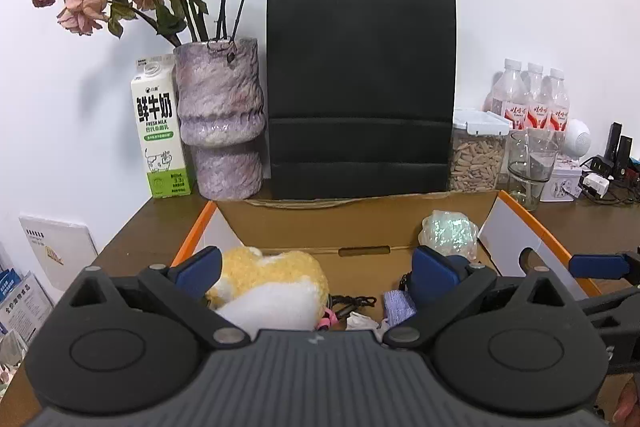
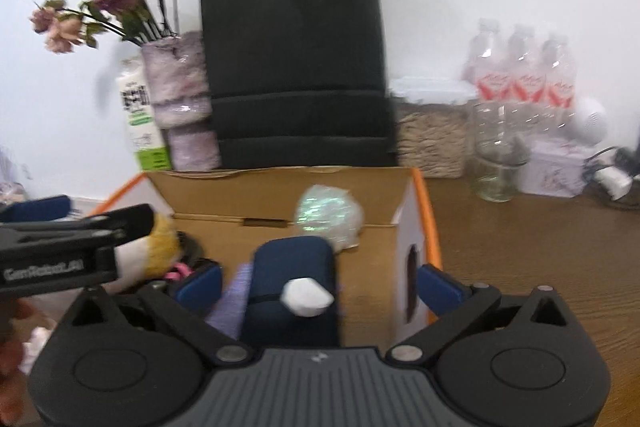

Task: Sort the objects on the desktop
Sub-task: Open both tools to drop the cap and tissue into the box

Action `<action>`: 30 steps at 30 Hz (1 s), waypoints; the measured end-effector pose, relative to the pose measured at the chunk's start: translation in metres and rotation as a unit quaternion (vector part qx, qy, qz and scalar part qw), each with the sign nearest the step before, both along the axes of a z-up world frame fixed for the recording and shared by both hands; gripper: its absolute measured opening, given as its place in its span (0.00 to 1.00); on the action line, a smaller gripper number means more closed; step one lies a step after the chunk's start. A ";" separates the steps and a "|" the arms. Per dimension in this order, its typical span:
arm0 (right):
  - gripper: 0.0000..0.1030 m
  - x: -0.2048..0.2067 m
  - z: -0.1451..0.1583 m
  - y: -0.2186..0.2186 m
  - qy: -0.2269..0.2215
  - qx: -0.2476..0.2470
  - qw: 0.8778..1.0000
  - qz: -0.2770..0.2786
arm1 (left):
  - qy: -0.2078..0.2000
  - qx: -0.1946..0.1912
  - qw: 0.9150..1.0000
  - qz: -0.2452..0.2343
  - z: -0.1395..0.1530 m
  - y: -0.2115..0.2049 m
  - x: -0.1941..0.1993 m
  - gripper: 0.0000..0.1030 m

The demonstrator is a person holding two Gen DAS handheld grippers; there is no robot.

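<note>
- Your left gripper (image 1: 316, 273) hangs over the open brown cardboard box with orange-edged flaps (image 1: 280, 225), fingers spread wide and holding nothing.
- Down between them lies the yellow-and-white plush toy (image 1: 268, 287), touching the left blue pad; a lilac knitted piece (image 1: 396, 307) lies by the right pad.
- Your right gripper (image 2: 320, 283) is spread too, with a dark blue case carrying a white blob (image 2: 292, 291) sitting between the fingers; can't tell if either pad touches it.
- An iridescent crinkly ball (image 2: 328, 213) sits against the box's far wall.
- Behind that wall stands a tall black paper bag (image 1: 360, 87), so there's little room forward.
- The brown wooden worktop (image 2: 520, 247) lies open right of the orange flap.
</note>
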State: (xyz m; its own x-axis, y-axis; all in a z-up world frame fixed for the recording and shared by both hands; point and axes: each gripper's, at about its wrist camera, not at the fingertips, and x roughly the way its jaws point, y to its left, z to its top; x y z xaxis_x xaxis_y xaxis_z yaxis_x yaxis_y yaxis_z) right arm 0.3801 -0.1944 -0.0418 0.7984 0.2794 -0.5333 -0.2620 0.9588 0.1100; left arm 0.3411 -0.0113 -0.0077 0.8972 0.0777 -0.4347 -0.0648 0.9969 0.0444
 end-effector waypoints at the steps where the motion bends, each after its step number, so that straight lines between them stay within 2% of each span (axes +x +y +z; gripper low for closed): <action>1: 1.00 -0.001 0.000 0.002 -0.003 -0.006 1.000 0.002 | 0.000 0.001 1.000 0.000 0.000 0.000 0.000 1.00; 18: 1.00 -0.015 0.016 0.006 -0.026 -0.020 0.999 0.001 | -0.020 0.000 1.000 -0.006 0.011 0.000 -0.016 1.00; 23: 1.00 -0.034 0.027 0.007 -0.044 -0.024 0.999 0.010 | -0.028 -0.003 1.000 -0.005 0.020 0.008 -0.035 1.00; 30: 1.00 -0.075 0.044 0.005 -0.069 -0.039 0.997 0.024 | -0.042 -0.030 0.999 -0.001 0.030 0.023 -0.078 1.00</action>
